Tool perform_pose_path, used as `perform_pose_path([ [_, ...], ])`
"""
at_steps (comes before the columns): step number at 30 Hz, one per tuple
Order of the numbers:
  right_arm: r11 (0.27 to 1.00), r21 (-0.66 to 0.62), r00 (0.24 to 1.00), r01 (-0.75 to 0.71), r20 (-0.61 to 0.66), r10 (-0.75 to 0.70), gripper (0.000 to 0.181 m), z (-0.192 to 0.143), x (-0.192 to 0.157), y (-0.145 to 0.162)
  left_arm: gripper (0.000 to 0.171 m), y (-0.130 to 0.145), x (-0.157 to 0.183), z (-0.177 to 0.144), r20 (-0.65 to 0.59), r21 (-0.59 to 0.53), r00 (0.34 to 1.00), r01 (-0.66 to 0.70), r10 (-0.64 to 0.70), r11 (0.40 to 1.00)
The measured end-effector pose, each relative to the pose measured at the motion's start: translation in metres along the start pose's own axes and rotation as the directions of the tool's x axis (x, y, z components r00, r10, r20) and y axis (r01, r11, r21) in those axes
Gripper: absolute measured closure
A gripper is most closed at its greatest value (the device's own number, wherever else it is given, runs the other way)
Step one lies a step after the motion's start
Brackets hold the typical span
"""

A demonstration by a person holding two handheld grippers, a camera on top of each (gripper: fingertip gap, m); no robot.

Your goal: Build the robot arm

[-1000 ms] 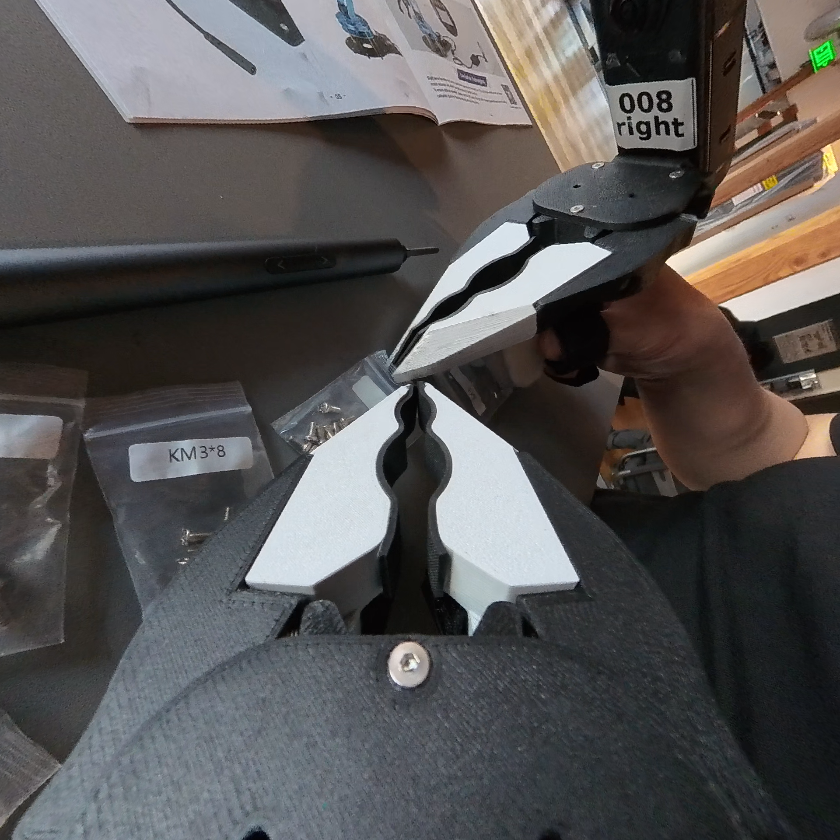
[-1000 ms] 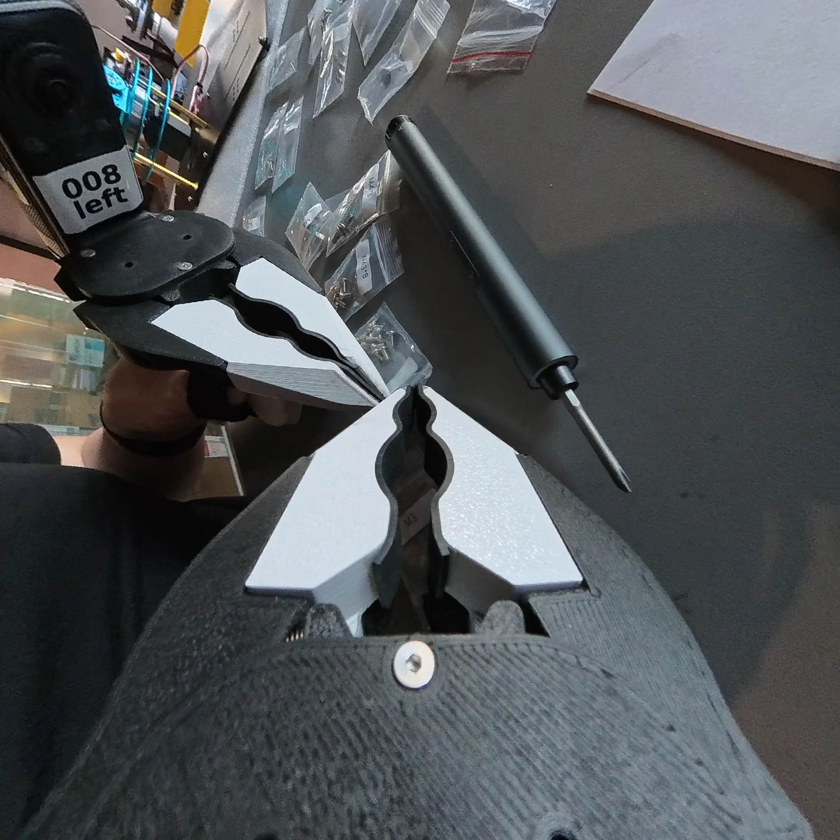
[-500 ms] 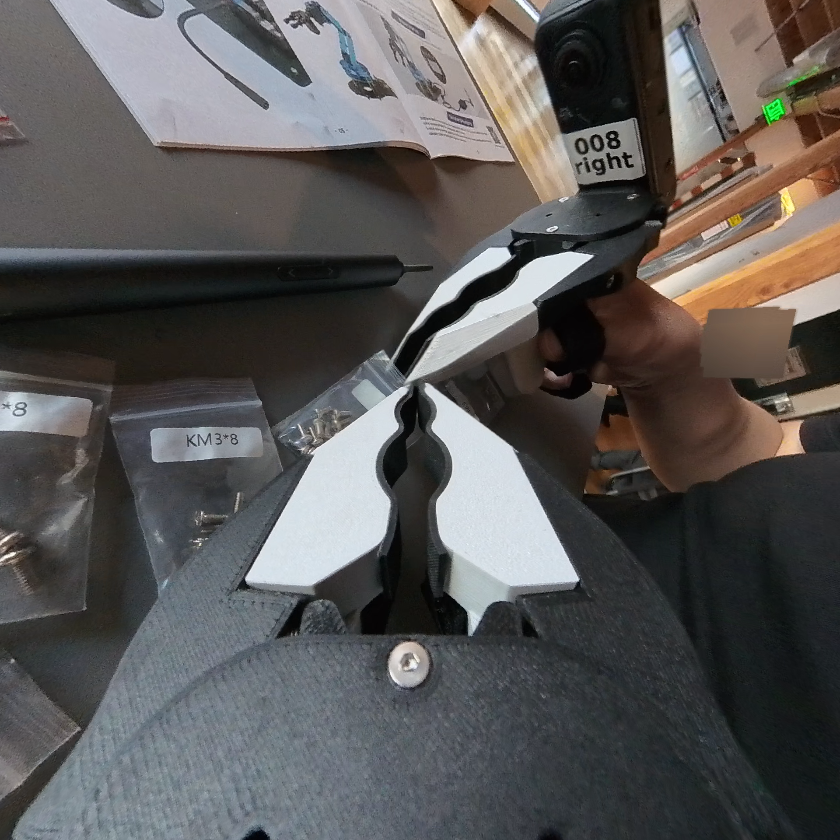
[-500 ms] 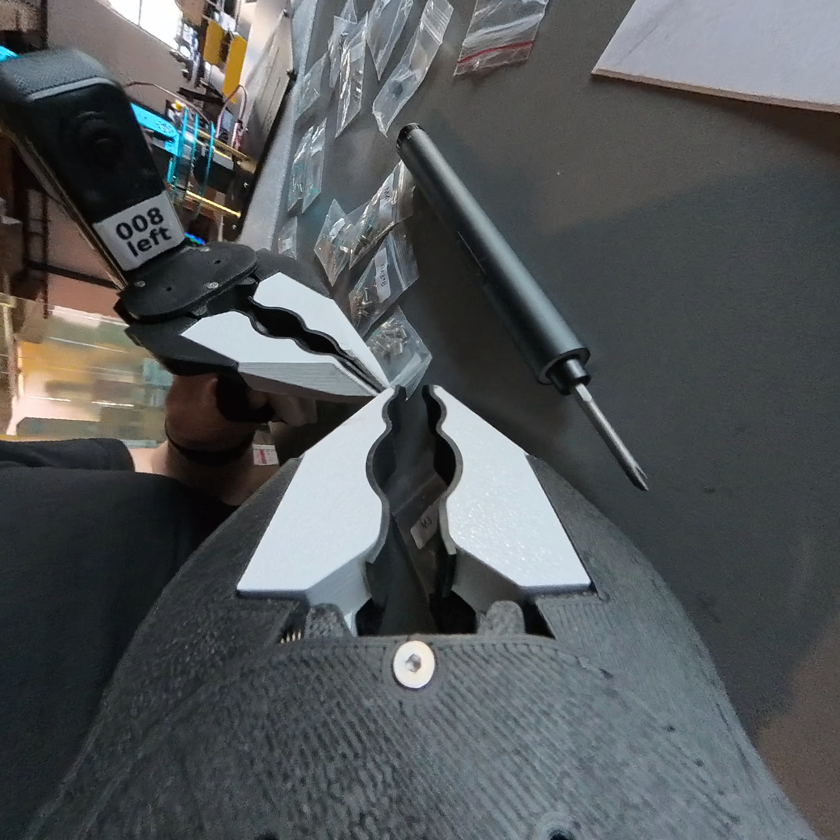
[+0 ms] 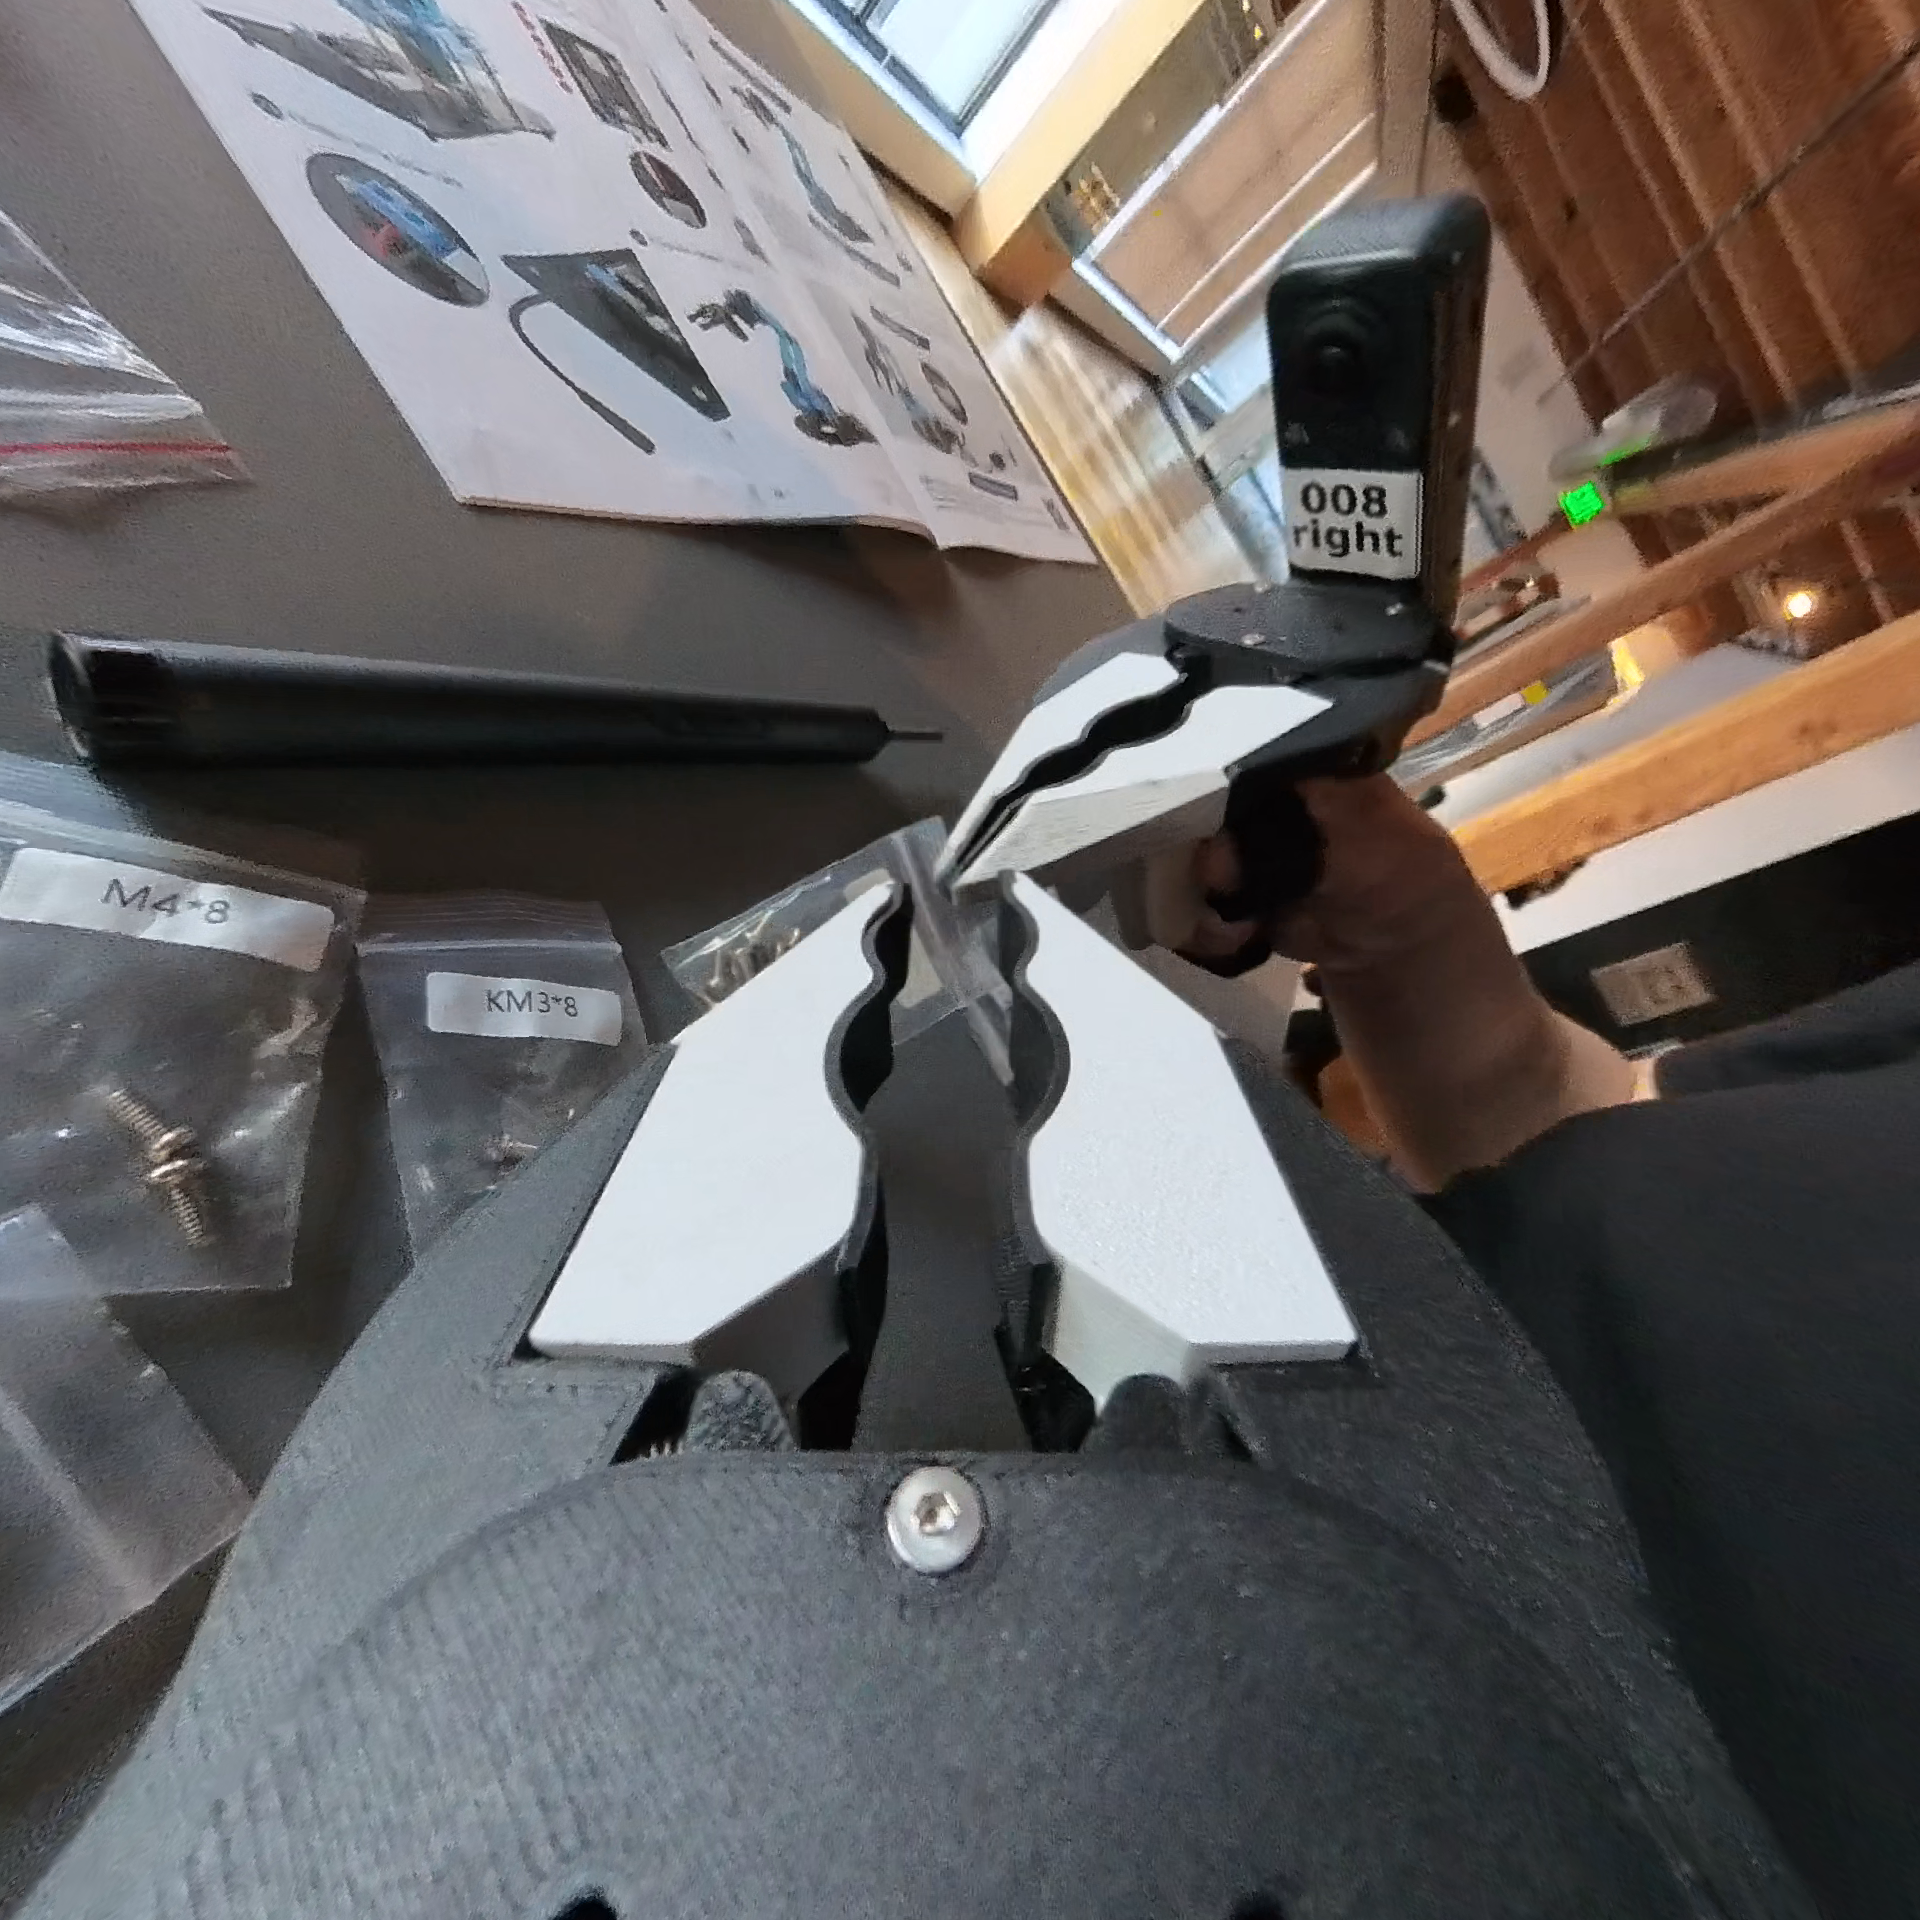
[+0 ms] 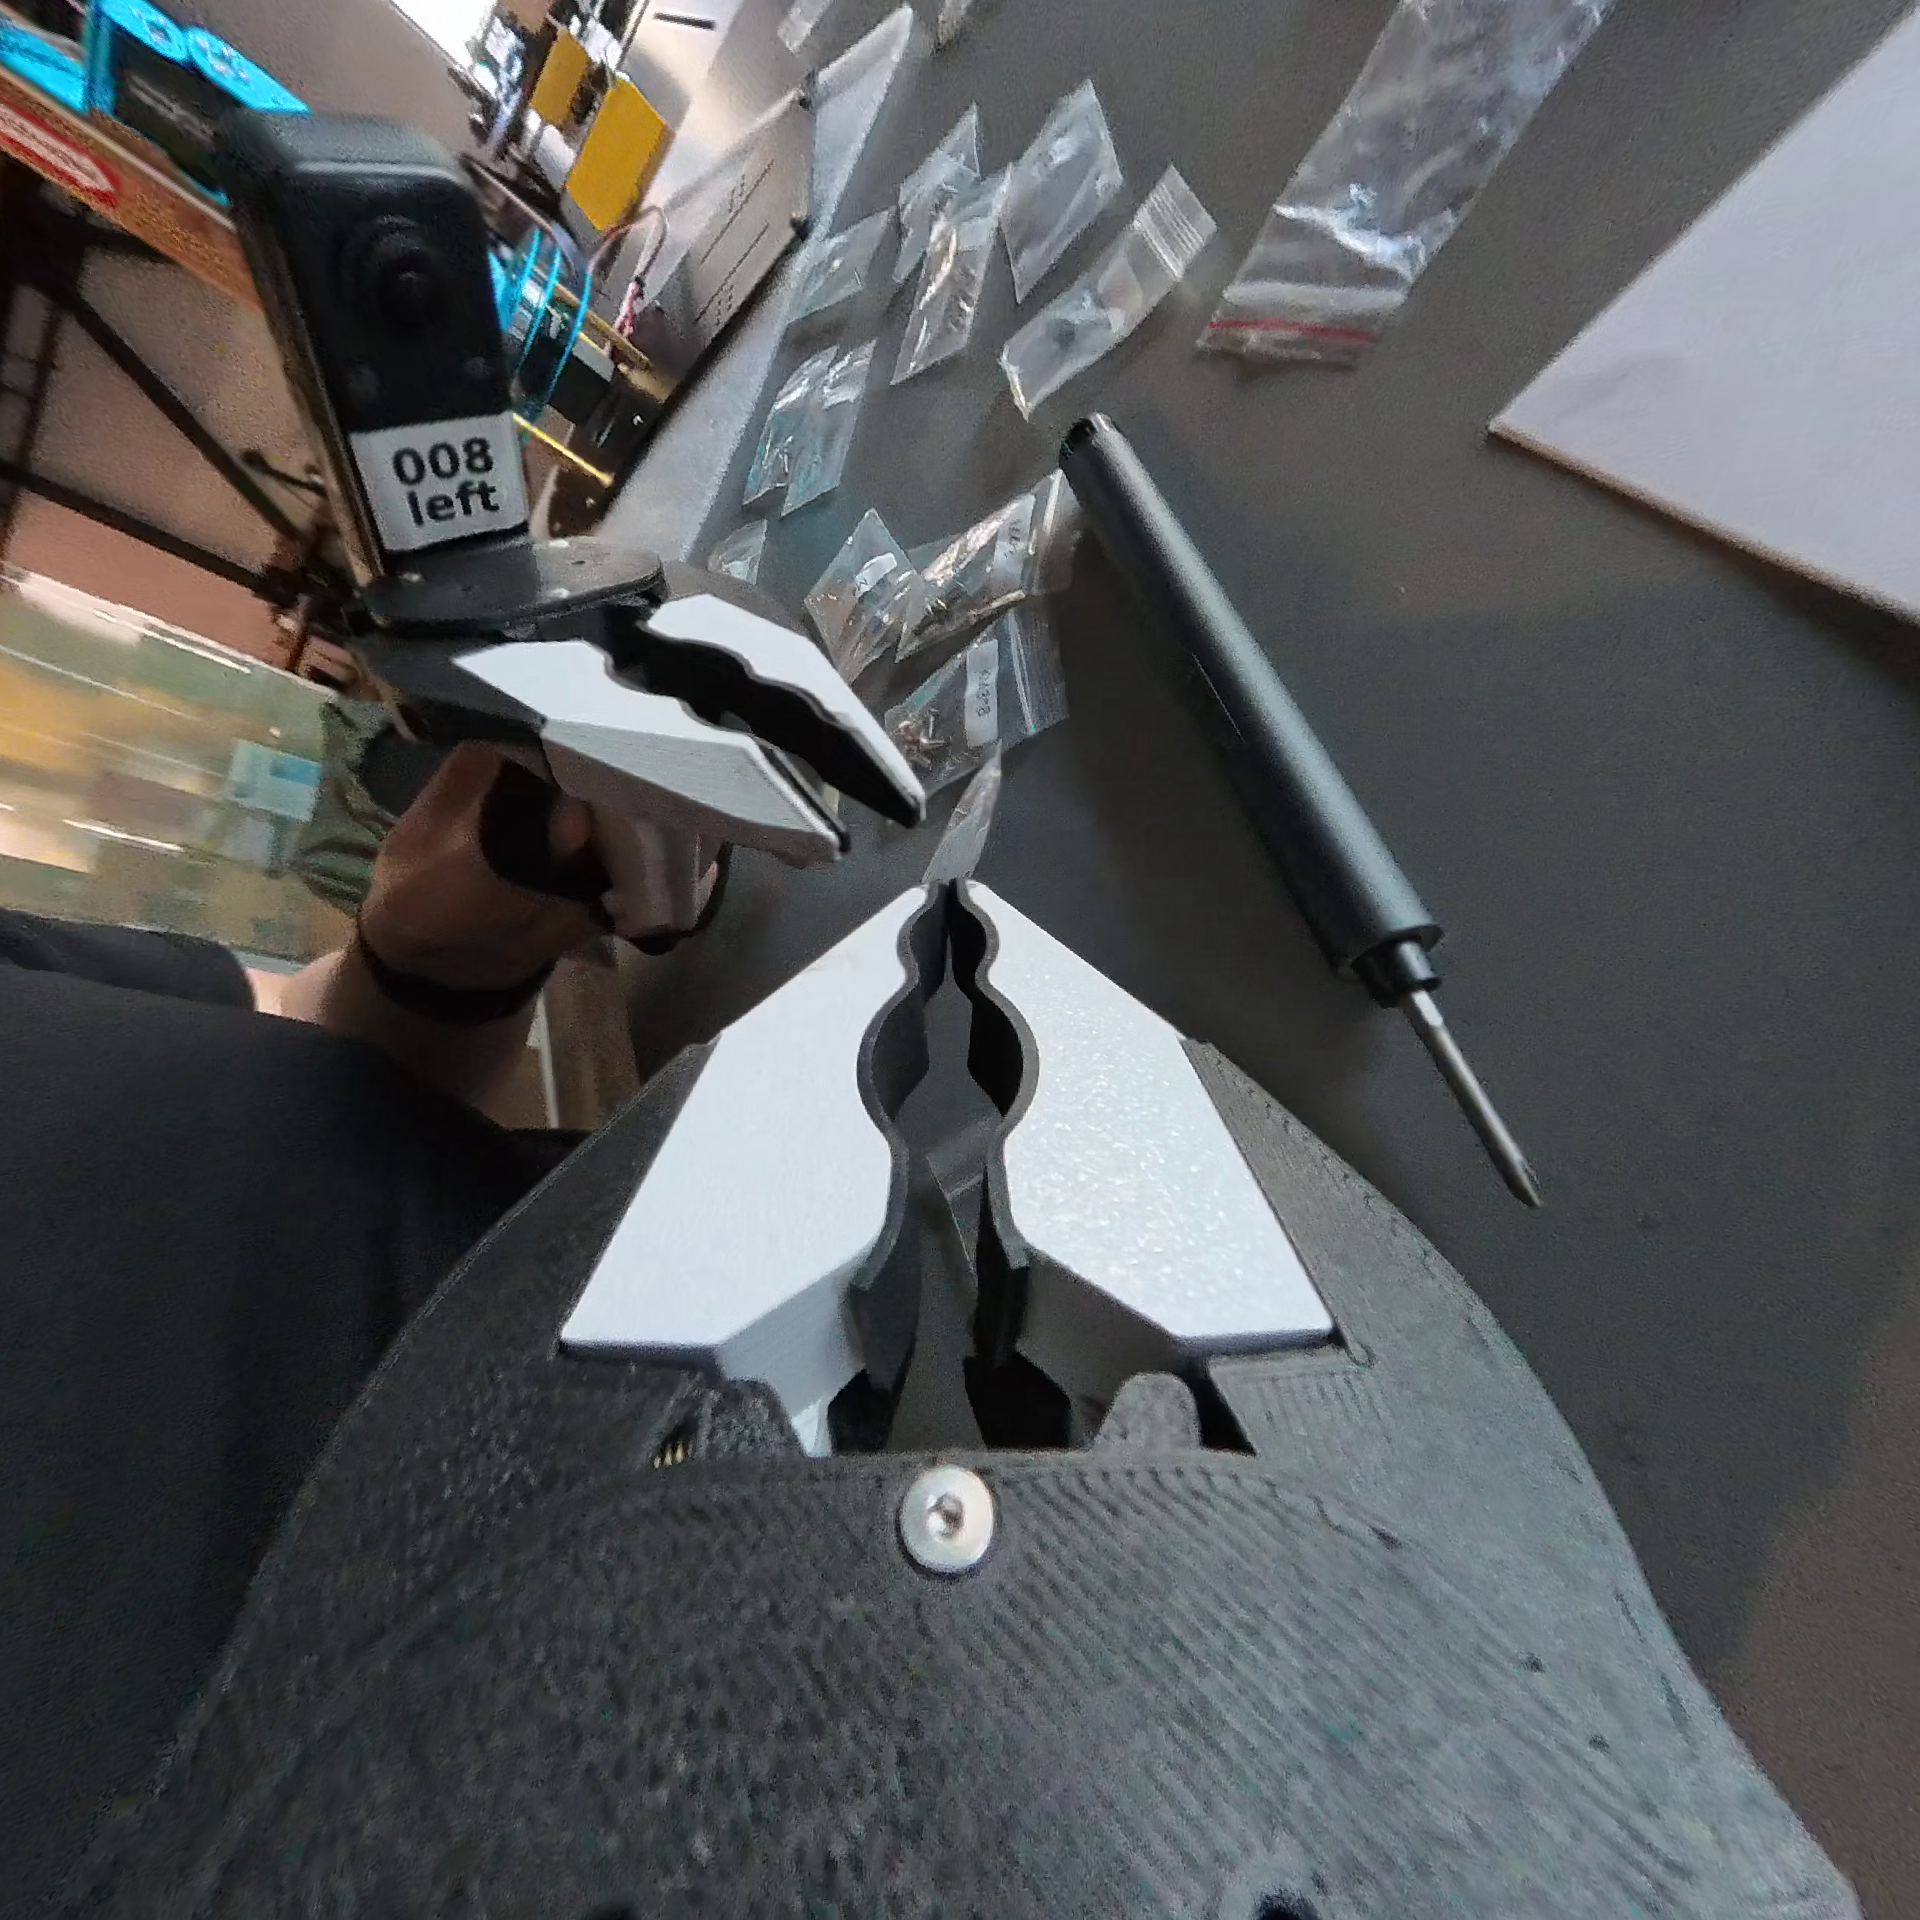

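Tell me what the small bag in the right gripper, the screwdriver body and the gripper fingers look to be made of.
Small bag: thin clear plastic film; the table shows through it.
Screwdriver: probably matte black metal, though coated plastic is possible; its bare steel-coloured bit shines.
Right gripper fingers: likely printed plastic, a speckled pale grey face over a black layer, with fine layer lines on the edges.

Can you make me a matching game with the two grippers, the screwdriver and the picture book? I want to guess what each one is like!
Things:
1. left gripper
2. right gripper
3. electric screwdriver
4. booklet

What they are like:
A. white, its pages showing pictures
B. shut on the small clear bag
C. open
D. black, lying flat

Pairs: 1-C, 2-B, 3-D, 4-A
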State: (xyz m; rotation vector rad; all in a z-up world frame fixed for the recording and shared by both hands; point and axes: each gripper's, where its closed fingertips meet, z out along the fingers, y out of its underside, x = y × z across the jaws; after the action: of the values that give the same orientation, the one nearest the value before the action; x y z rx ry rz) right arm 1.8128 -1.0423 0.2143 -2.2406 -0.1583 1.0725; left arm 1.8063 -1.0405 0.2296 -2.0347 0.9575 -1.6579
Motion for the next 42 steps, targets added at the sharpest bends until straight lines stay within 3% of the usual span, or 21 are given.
perform_pose_path([
  [7,0.998,0.057,0.998,0.035,0.045,-0.038,0.181,-0.006,-0.018,-0.011,0.151,0.000,0.014,0.004,-0.043,-0.015,0.999,-0.031,0.030,0.999],
  [9,0.998,0.060,0.997,0.015,0.069,-0.019,0.181,-0.008,-0.019,-0.010,0.171,0.001,0.019,0.004,-0.078,-0.020,0.996,-0.053,0.051,0.998],
  [10,0.998,0.062,0.997,0.001,0.083,-0.007,0.181,-0.008,-0.019,-0.009,0.171,0.002,0.019,0.004,-0.079,-0.023,0.995,-0.063,0.061,0.998],
  [17,0.994,0.067,0.987,-0.084,0.145,0.073,0.181,-0.009,-0.017,-0.004,0.170,0.008,0.015,0.007,-0.028,-0.069,0.990,-0.137,0.135,0.988],
  [22,0.991,0.067,0.982,-0.115,0.158,0.104,0.181,-0.007,-0.016,0.000,0.171,0.013,0.007,0.006,0.080,-0.129,0.965,-0.237,0.248,0.963],
  [27,0.986,0.082,0.973,-0.147,0.190,0.129,0.181,-0.009,-0.019,-0.002,0.171,0.011,0.015,0.004,0.010,-0.090,0.983,-0.180,0.182,0.980],
  [31,0.981,0.079,0.957,-0.179,0.243,0.155,0.181,-0.009,-0.027,-0.005,0.147,0.011,0.019,0.006,-0.027,-0.077,0.990,-0.139,0.137,0.987],
  [35,0.983,0.081,0.960,-0.167,0.240,0.143,0.181,-0.010,-0.027,-0.005,0.164,0.012,0.023,0.006,-0.026,-0.074,0.984,-0.180,0.178,0.981],
  [42,0.986,0.076,0.960,-0.147,0.250,0.124,0.181,-0.015,-0.028,-0.004,0.165,0.012,0.029,0.005,-0.163,-0.051,0.987,-0.022,0.013,0.998],
])
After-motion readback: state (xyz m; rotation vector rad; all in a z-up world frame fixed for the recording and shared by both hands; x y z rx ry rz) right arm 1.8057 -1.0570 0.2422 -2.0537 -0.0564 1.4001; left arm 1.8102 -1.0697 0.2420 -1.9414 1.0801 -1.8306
